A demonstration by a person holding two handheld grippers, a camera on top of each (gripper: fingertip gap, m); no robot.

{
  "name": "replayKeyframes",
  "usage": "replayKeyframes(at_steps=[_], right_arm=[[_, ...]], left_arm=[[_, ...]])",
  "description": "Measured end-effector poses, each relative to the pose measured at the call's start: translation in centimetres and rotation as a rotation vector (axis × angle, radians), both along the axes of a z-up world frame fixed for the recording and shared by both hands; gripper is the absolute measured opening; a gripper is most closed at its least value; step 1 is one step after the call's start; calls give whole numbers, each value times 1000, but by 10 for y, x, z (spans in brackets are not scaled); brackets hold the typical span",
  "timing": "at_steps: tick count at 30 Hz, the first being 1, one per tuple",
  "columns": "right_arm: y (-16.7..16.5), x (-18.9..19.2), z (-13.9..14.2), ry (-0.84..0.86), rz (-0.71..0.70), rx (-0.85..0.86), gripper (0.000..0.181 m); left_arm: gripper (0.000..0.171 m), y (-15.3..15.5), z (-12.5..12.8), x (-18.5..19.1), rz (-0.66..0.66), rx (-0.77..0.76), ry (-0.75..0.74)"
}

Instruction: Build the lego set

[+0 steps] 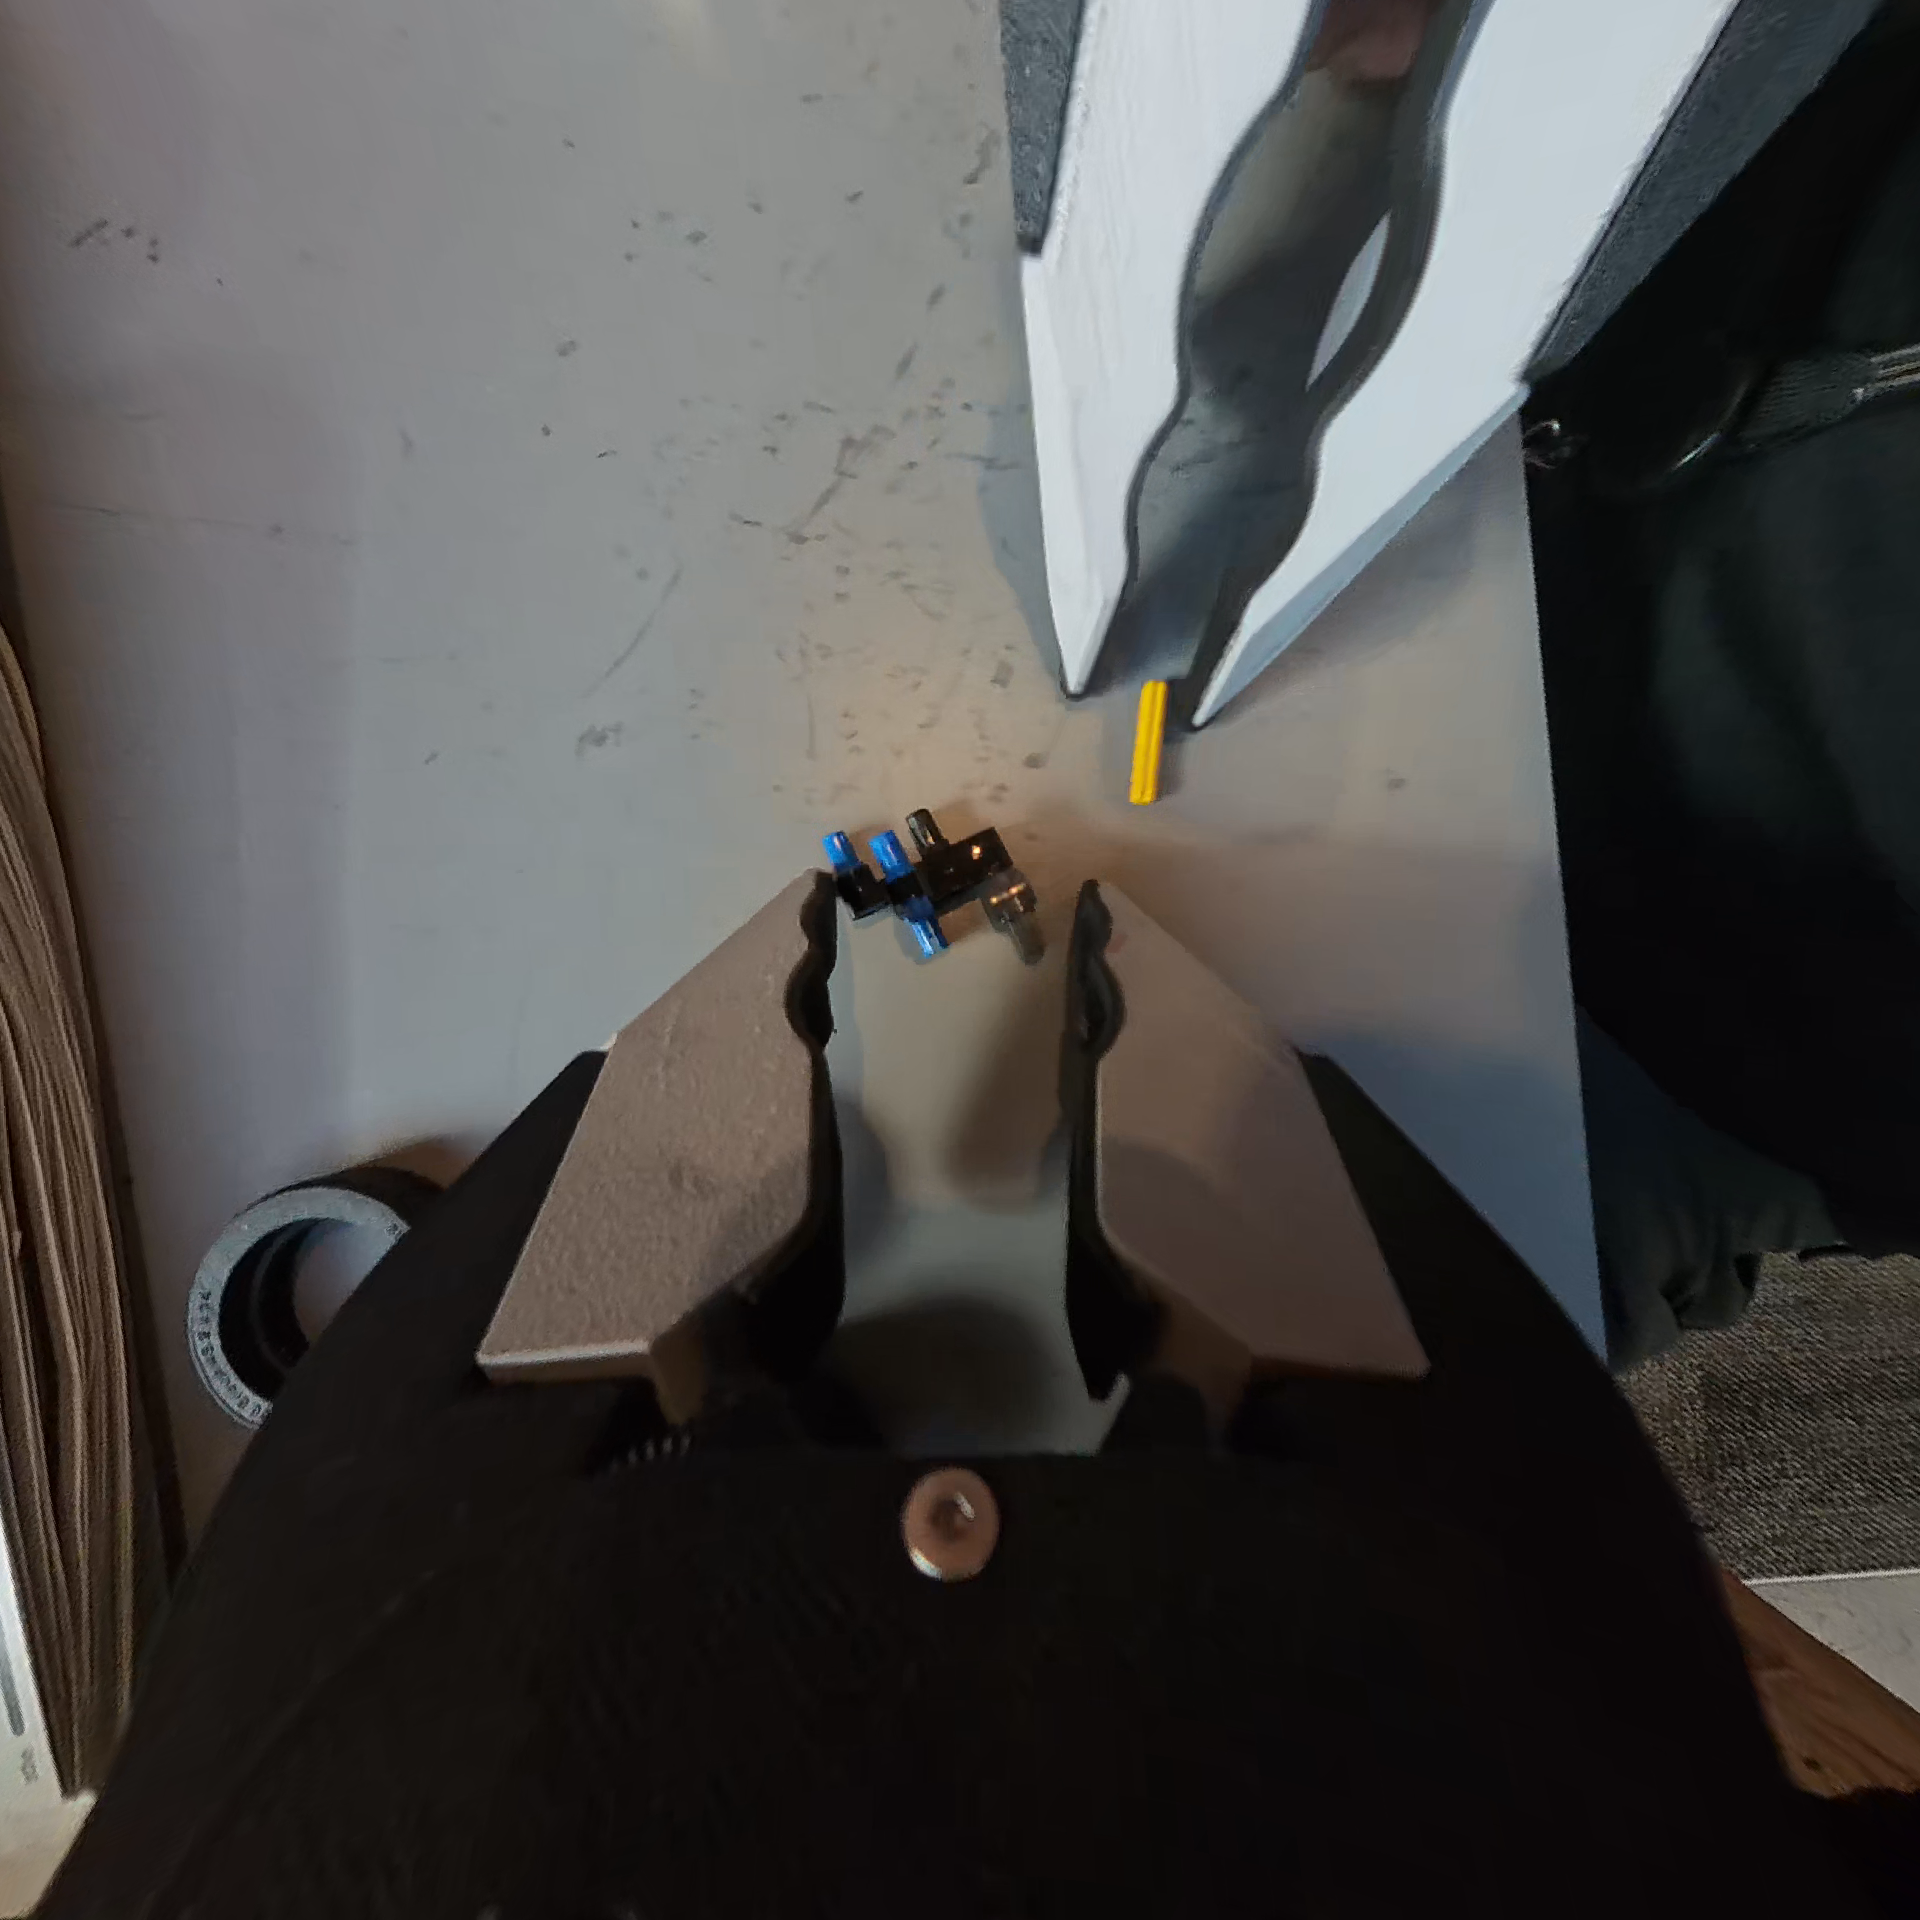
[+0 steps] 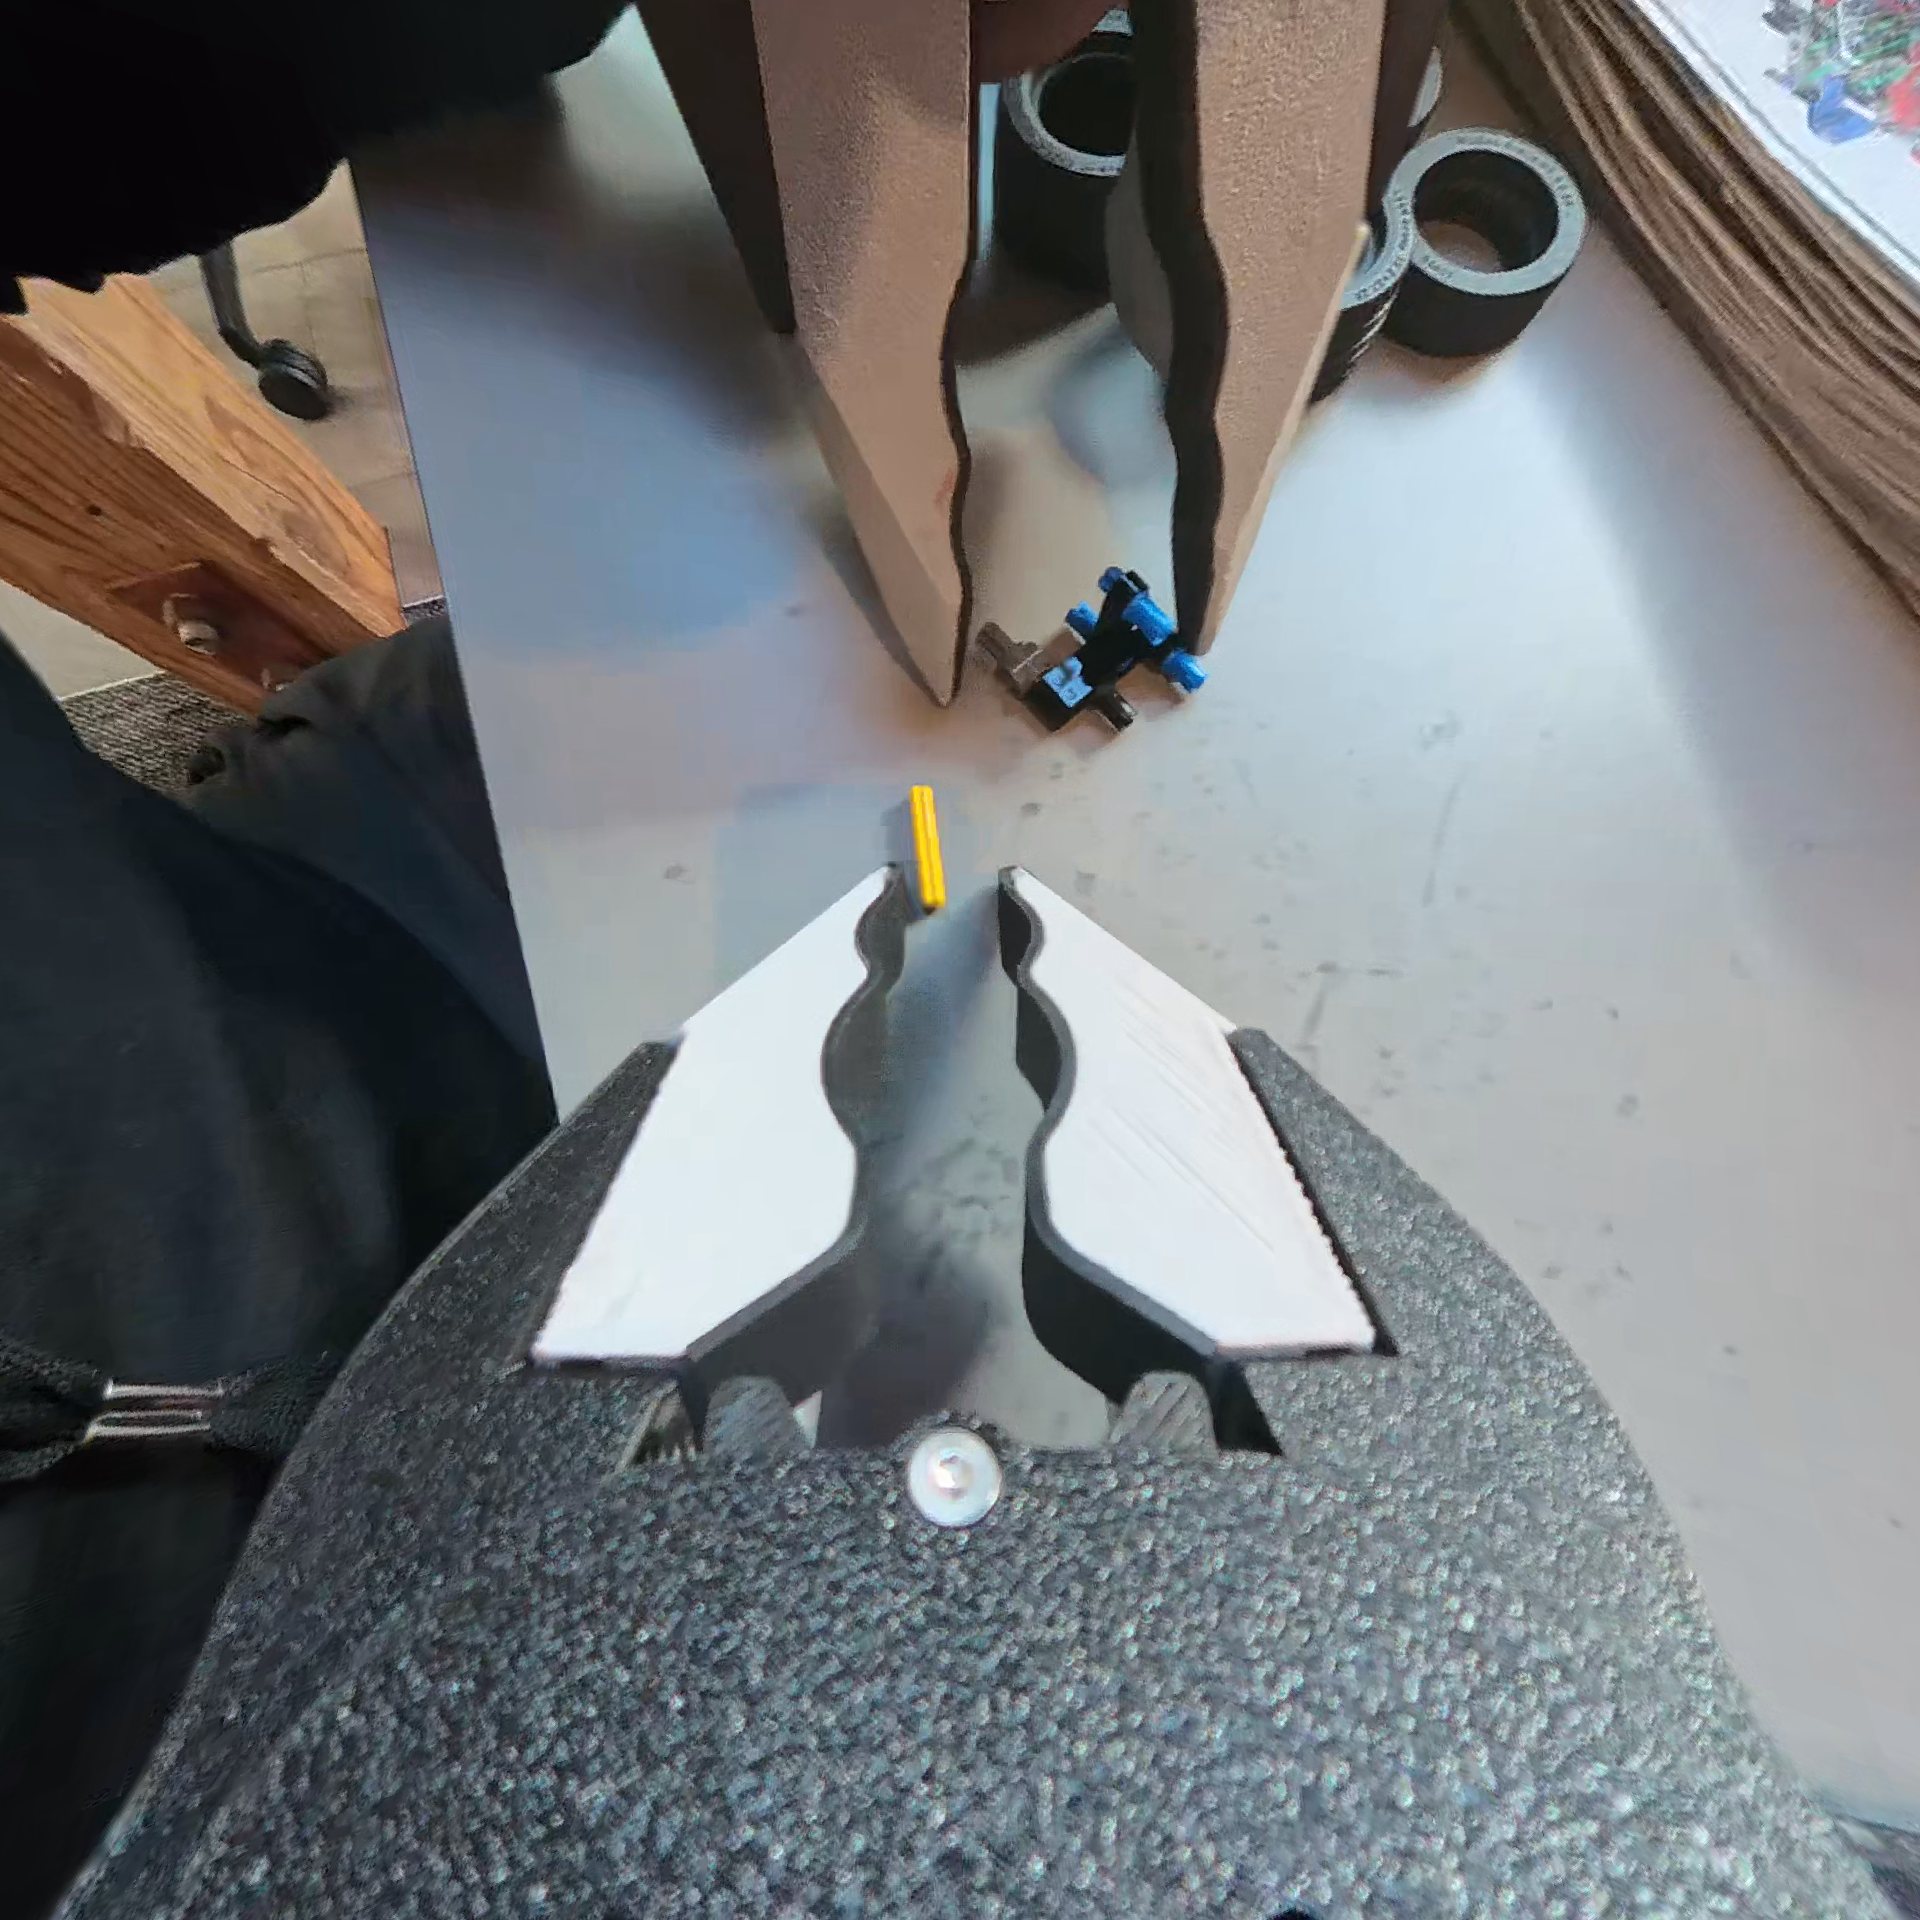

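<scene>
A small black lego assembly (image 1: 925, 883) with blue pins and a grey pin lies on the grey table. My left gripper (image 1: 956, 899), with brown fingers, is open and its tips stand either side of the assembly, just short of it. The assembly also shows in the right wrist view (image 2: 1101, 655) between the brown fingers (image 2: 894, 436). A yellow axle (image 1: 1146, 742) lies on the table. My right gripper (image 2: 945, 883), with white fingers, is open and empty; the yellow axle (image 2: 927, 847) lies at its left fingertip, apart from the pads.
Black rubber tyres (image 2: 1475, 249) stand behind the left gripper; one tyre (image 1: 281, 1288) shows at the left. A stack of brown cardboard (image 2: 1714, 312) lies along one side. The table edge (image 2: 457, 644) runs beside a person in dark clothing (image 1: 1745, 727). A wooden beam (image 2: 177, 468) stands beyond the edge. One gripper's finger ends stand about 5 cm off the other's.
</scene>
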State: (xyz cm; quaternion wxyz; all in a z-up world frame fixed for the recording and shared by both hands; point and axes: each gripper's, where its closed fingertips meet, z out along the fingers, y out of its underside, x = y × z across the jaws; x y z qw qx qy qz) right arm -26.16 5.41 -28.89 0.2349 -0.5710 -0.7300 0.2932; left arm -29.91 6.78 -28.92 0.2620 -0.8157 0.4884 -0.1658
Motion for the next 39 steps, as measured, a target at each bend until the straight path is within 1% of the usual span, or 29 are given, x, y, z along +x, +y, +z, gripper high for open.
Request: replayKeyframes(at_steps=[2,4,6,7,8,9,10,14,16,19,21,23,24,27,29,32,34,35,37,39], right_arm=[[-3,-2,0,22,18,3,12],[-6,-2,0,35,52,30,4],[-6,-3,0,46,93,102,3],[-5,-3,0,42,103,111,3],[-5,-3,1,35,103,96,3],[-5,-2,1,32,102,70,3],[-3,-2,2,32,91,36,3],[10,-4,20,80,30,-102,3],[9,-3,29,87,37,-173,3],[10,-2,37,97,33,-225,3],[9,-2,40,102,34,-246,3],[10,-2,40,105,34,-244,3],[10,-2,40,104,33,-244,3],[15,-4,39,110,20,-225,3],[18,-5,42,137,18,-184,3],[23,-5,46,179,51,-7,9],[25,-5,45,165,74,110,8],[24,-4,42,149,93,137,7],[24,-4,39,130,106,178,10],[24,-5,40,136,102,166,5]], left_arm=[[41,2,0,3,-3,5,-8],[31,0,0,8,-33,9,-18],[31,-1,0,8,-48,13,-26],[31,-1,0,8,-48,12,-27],[33,1,1,7,-46,25,-16],[39,4,2,6,-43,60,-2],[40,4,5,7,-58,93,2],[37,0,25,17,-125,211,-37],[34,1,32,19,-136,269,-42],[22,-2,41,32,-198,357,-68],[14,-4,38,37,-225,386,-41],[2,0,32,37,-217,399,-4],[1,1,30,36,-215,396,8],[1,5,29,34,-201,410,15],[1,8,31,33,-171,385,-9],[1,9,32,32,-145,349,-36],[1,8,33,33,-144,338,-49],[0,9,33,33,-141,337,-54],[1,9,35,33,-141,340,-62],[1,10,36,32,-138,351,-58]])
